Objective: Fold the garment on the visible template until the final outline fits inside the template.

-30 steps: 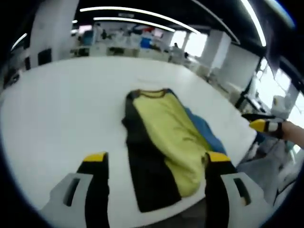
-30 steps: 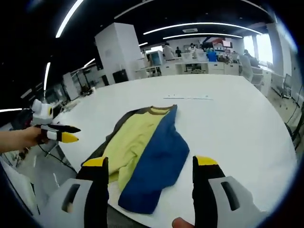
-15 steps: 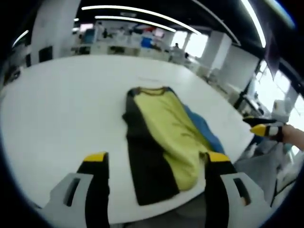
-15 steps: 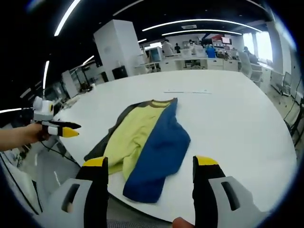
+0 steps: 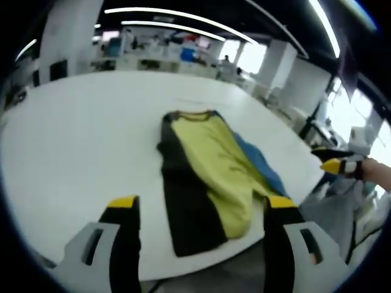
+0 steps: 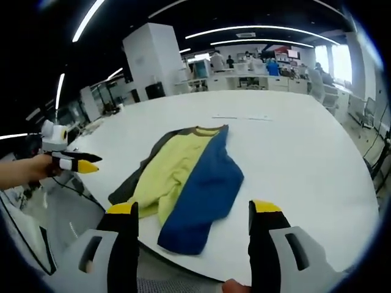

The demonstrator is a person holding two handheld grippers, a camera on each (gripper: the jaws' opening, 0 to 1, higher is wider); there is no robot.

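Open-plan workshop with strip ceiling lights, white pillars and cluttered benches along the far wall surrounds a large white table [image 5: 73, 140] [image 6: 305, 140]. On it lies the garment [image 5: 204, 177] [image 6: 183, 177], folded lengthwise into a long strip running from the near table edge toward the far side, collar at the far end. It shows three panels: black on the left, yellow in the middle, blue on the right. Its near end lies at the near table edge. No template outline can be made out on the table.

Left gripper [image 5: 201, 210] hangs above the near table edge, jaws spread wide and holding nothing, the garment's near end seen between them. Right gripper [image 6: 192, 213] is likewise spread wide and empty, off the near edge, the garment's blue hem between its jaws.

In the left gripper view the right gripper [image 5: 336, 163] appears at the far right, held in a hand. In the right gripper view the left gripper [image 6: 78, 165] shows at the left, also in a hand, well clear of the garment.
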